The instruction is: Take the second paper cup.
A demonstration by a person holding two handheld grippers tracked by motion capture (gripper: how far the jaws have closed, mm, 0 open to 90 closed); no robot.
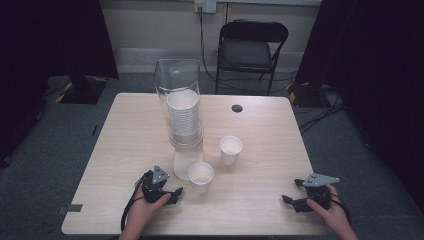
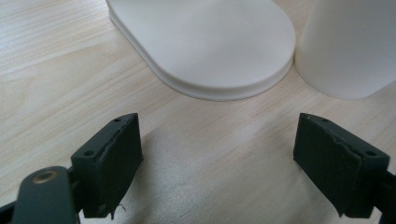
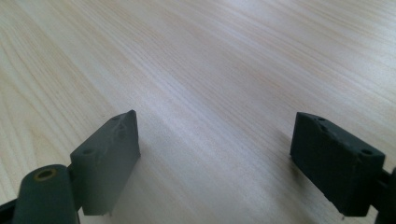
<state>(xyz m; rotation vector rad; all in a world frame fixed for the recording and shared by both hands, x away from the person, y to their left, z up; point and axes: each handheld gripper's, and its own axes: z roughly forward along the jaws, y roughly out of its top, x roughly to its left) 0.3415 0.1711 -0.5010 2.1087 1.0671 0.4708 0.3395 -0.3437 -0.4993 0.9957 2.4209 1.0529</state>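
Observation:
A clear cup dispenser [image 1: 178, 85] stands at the table's middle with a stack of white paper cups [image 1: 183, 117] inside it and a white base [image 1: 186, 161] in front. Two loose white cups stand upright on the table: a near cup [image 1: 201, 176] and another [image 1: 230, 149] farther right. My left gripper [image 1: 170, 195] rests open on the table just left of the near cup; in the left gripper view the base [image 2: 210, 42] and that cup [image 2: 348, 44] lie ahead of its jaws. My right gripper [image 1: 295, 201] rests open at the front right, with bare wood [image 3: 210, 93] between its jaws.
The light wooden table [image 1: 125, 145] has a round black cable hole [image 1: 237, 108] near its far edge. A black folding chair [image 1: 250, 50] stands behind the table. Dark curtains hang at both sides, and cables run over the grey carpet.

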